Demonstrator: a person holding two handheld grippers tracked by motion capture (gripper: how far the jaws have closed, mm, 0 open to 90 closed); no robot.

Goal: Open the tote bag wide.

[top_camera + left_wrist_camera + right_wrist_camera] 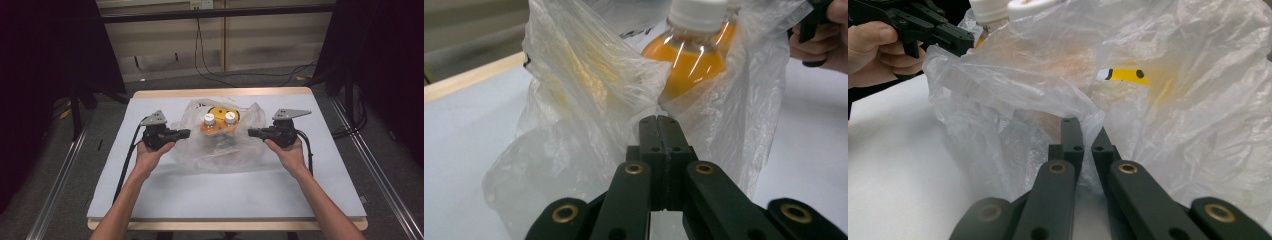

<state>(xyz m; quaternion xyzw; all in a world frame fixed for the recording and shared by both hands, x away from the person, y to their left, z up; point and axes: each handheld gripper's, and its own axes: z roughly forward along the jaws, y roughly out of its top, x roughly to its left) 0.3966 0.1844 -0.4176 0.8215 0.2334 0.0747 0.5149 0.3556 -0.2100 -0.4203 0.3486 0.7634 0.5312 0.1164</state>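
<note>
A clear plastic bag (220,150) stands in the middle of the table. It holds two orange bottles with white caps (209,122) (229,120) and a yellow item (217,110). My left gripper (186,133) is shut on the bag's left edge. In the left gripper view the jaws (658,120) pinch the film (574,100) just below one orange bottle (689,65). My right gripper (251,132) is shut on the bag's right edge. In the right gripper view its jaws (1085,127) nip a fold of the film (1198,125), and the yellow item (1128,75) shows through it.
The bag rests on a grey mat over a wooden table (225,195), with free surface in front and at both sides. Cables lie on the floor behind the table. Metal rails run along the floor on both sides.
</note>
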